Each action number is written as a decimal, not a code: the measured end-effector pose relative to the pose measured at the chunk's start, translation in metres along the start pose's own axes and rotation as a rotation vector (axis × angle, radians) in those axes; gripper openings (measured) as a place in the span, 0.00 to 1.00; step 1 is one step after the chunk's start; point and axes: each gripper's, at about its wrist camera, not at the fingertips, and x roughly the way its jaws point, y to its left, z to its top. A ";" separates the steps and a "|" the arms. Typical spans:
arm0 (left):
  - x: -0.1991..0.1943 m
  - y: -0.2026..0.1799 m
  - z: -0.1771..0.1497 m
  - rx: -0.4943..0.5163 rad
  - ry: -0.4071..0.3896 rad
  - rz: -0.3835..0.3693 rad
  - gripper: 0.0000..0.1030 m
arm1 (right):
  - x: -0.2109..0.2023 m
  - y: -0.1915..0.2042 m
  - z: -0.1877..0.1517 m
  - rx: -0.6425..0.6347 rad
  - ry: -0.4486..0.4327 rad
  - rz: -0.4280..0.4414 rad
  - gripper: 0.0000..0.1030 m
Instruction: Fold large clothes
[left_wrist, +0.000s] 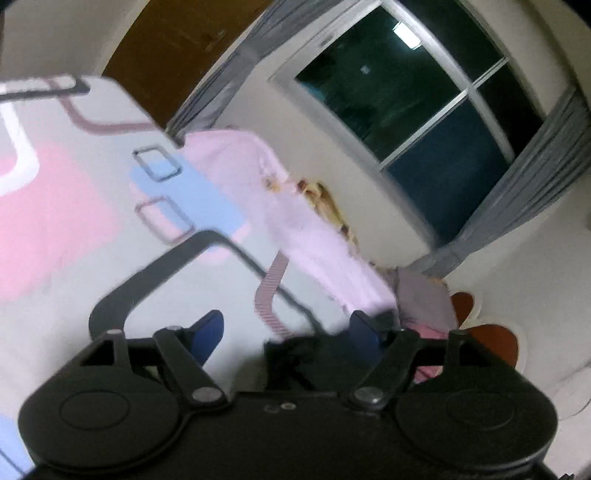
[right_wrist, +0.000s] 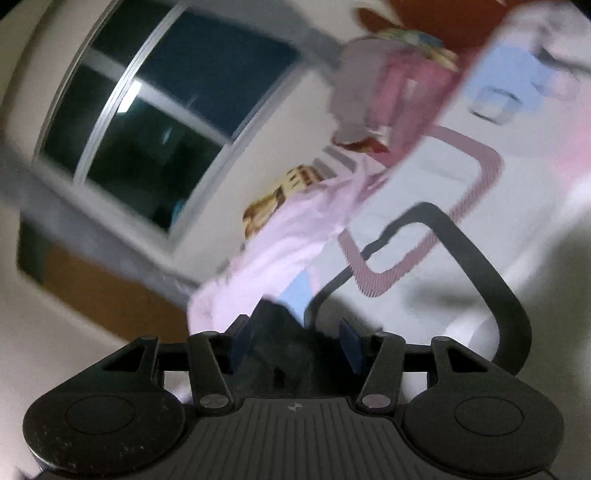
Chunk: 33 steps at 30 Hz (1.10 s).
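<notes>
Blue fingers of the left gripper stand spread apart, with a dark piece of cloth bunched between them, nearer the right-hand one; whether they pinch it I cannot tell. On the right gripper the 2 blue fingers also stand apart, and dark cloth fills the gap between them; a firm grip cannot be judged there either, as both views are blurred.

Beyond the left gripper's fingers lies the bed sheet, pale with pink and blue blocks and dark looping lines. A pale pink garment lies along the far edge of that sheet, running from near the left fingers toward the window side. At the end of the garment nearest the fingers sits a heap of grey and pink clothes.

Behind the sheet, a dark window with grey curtains is set in the white wall, and a brown door stands beside it.
</notes>
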 end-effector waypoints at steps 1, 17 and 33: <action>0.004 -0.008 0.000 0.039 0.020 -0.005 0.73 | 0.009 0.011 -0.006 -0.078 0.022 -0.041 0.51; 0.102 -0.043 -0.092 0.464 0.372 0.121 0.78 | 0.071 -0.020 -0.112 -0.315 0.202 -0.299 0.68; 0.073 -0.151 -0.114 0.796 -0.031 0.460 0.67 | 0.109 0.120 -0.150 -0.742 0.110 -0.229 0.42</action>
